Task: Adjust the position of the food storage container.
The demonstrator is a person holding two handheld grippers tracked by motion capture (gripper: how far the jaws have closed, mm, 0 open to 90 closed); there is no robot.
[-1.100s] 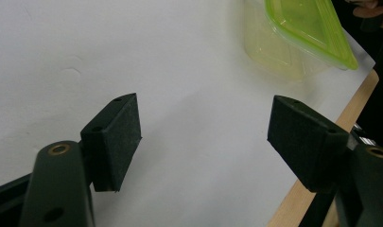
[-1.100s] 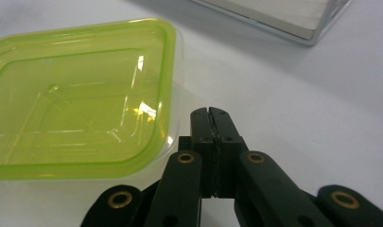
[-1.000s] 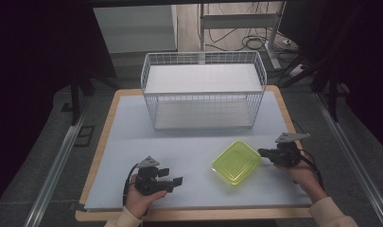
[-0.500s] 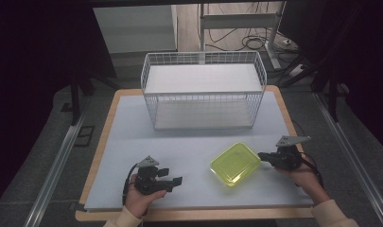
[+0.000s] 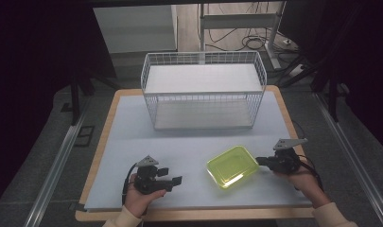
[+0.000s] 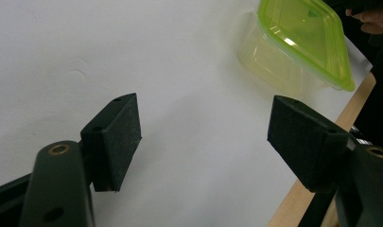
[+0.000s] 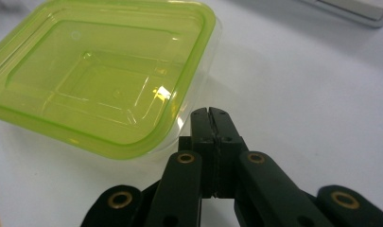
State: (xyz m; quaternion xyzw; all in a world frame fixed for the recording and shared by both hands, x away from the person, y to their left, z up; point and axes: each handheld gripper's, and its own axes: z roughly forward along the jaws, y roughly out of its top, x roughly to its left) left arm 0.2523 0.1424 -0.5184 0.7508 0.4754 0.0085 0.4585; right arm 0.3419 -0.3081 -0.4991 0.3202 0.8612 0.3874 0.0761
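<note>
2 grippers are sitting low on the near half of the white table, 1 in each of the person's hands. I am seeing the left gripper resting near the front-left edge with its jaws spread wide; in the left gripper view its 2 black pads are standing well apart over bare white surface, gripping nothing. I am watching the right gripper at the right side, pointing left toward the lime-green lidded container. In the right gripper view its jaws are pressed flat together with nothing between them, and their tips are hanging just beside the container's near corner; I cannot tell whether they are touching it. That container is lying on the table between the 2 grippers, closer to the right one, its lid on and its clear body showing beneath the green rim. In the left gripper view it is sitting off toward the upper right, near the wooden table edge. Farther back, 1 white wire basket is standing upright at the middle of the table, well apart from the container and both grippers.
</note>
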